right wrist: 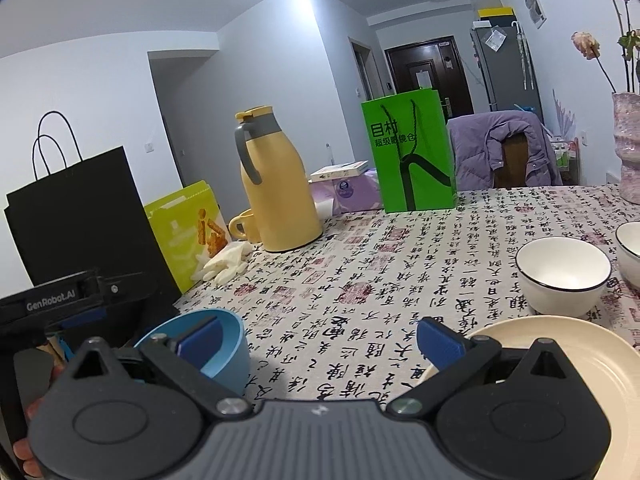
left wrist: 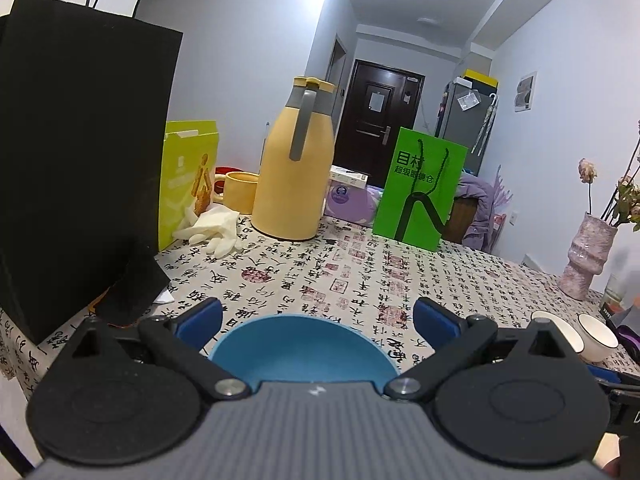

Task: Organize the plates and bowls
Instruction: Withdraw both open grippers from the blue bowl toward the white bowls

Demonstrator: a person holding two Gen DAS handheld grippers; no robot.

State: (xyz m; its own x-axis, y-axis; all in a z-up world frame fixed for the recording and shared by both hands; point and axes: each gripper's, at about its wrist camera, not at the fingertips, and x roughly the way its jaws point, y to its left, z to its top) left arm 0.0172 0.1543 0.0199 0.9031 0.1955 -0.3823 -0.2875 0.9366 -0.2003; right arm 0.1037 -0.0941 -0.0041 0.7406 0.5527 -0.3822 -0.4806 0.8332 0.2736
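A blue bowl [left wrist: 304, 354] sits on the table just in front of my left gripper [left wrist: 318, 320], whose blue-padded fingers stand open on either side of it without touching. From the right wrist view the blue bowl [right wrist: 228, 344] is at lower left, partly behind my right gripper's left finger. My right gripper [right wrist: 320, 340] is open over the tablecloth with nothing in it. A cream plate [right wrist: 568, 360] lies under its right finger. A white bowl [right wrist: 564, 276] with a dark rim stands beyond the plate, and a second white bowl [right wrist: 630, 252] is at the right edge.
A black paper bag [left wrist: 80, 160], a yellow-green bag [left wrist: 188, 180], white gloves [left wrist: 216, 228], a yellow jug [left wrist: 294, 168], a green bag [left wrist: 420, 188] and tissue packs stand along the back. A pink vase [left wrist: 586, 256] is far right. The calligraphy tablecloth [right wrist: 380, 280] covers the table.
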